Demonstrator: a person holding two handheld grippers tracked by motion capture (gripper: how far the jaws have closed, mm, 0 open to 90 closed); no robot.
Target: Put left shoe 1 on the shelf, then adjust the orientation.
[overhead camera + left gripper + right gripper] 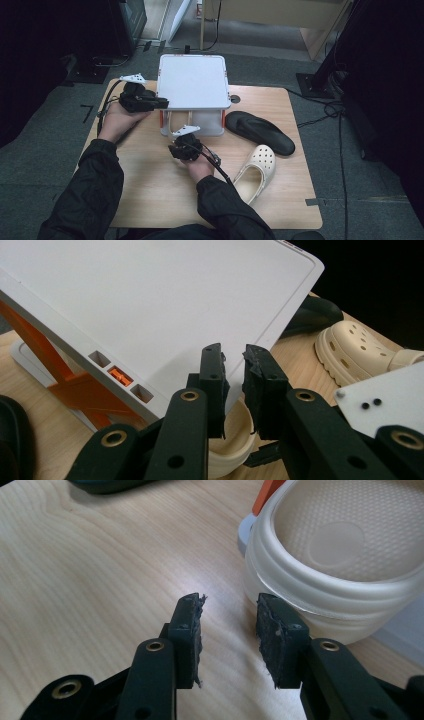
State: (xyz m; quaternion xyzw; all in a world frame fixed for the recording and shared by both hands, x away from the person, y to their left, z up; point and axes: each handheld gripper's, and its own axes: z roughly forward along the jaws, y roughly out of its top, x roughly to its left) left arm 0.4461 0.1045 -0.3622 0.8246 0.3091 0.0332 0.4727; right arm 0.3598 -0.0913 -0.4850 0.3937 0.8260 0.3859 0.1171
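Grey carpet surrounds a pale wooden worktop (150, 200) where a white two-level rack (192, 82) with orange legs stands at the far edge. Left gripper (234, 385) has its jaws closed down on the rim of the rack's white top shelf, which in the left gripper view runs between the two pads. Just below those jaws, under the shelf, the rounded heel of a cream clog (227, 447) sits on the rack's lower level. Right gripper (229, 630) hovers just in front of that same clog (330, 555); its jaws stand partly apart with nothing between them, the clog's heel just beyond the right-hand jaw and bare wood beneath. Farther to the right of the jaws, a second cream clog (256, 171) lies on the worktop, and a black insole-shaped shoe (260, 132) lies beside the rack.
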